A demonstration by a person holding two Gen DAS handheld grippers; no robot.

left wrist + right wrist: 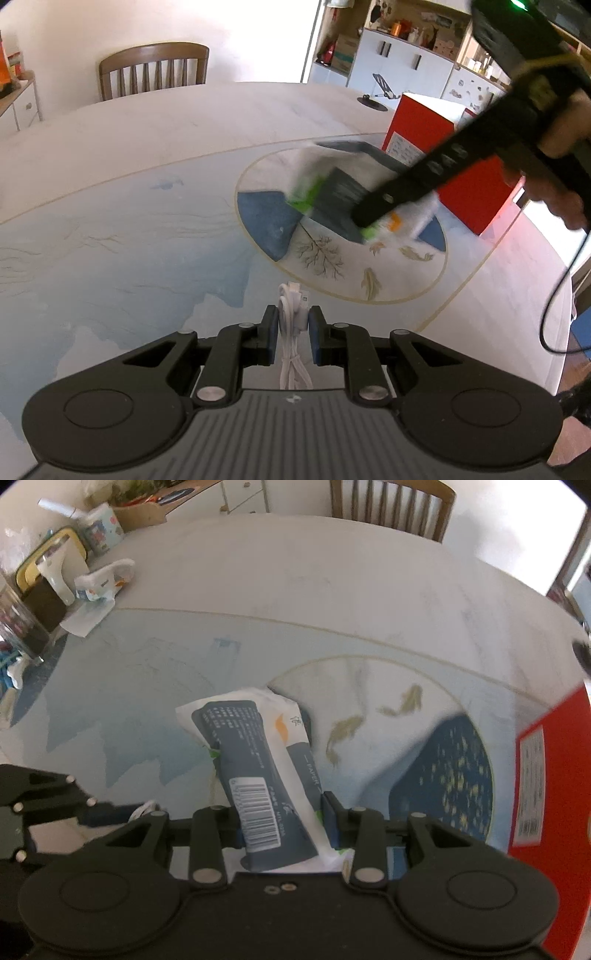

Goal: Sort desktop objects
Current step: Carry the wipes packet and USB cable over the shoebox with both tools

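Now the left gripper is clamped on a coiled white cable, held over the table at six o'clock in its own view. Toward two o'clock from there, the right gripper pinches a soft tissue pack, grey and white with a barcode, above the painted fish circle, close to a red box.

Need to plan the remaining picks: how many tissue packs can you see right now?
2: one tissue pack held in the right gripper, a second pack lying far left by the clutter. More may be hidden there.
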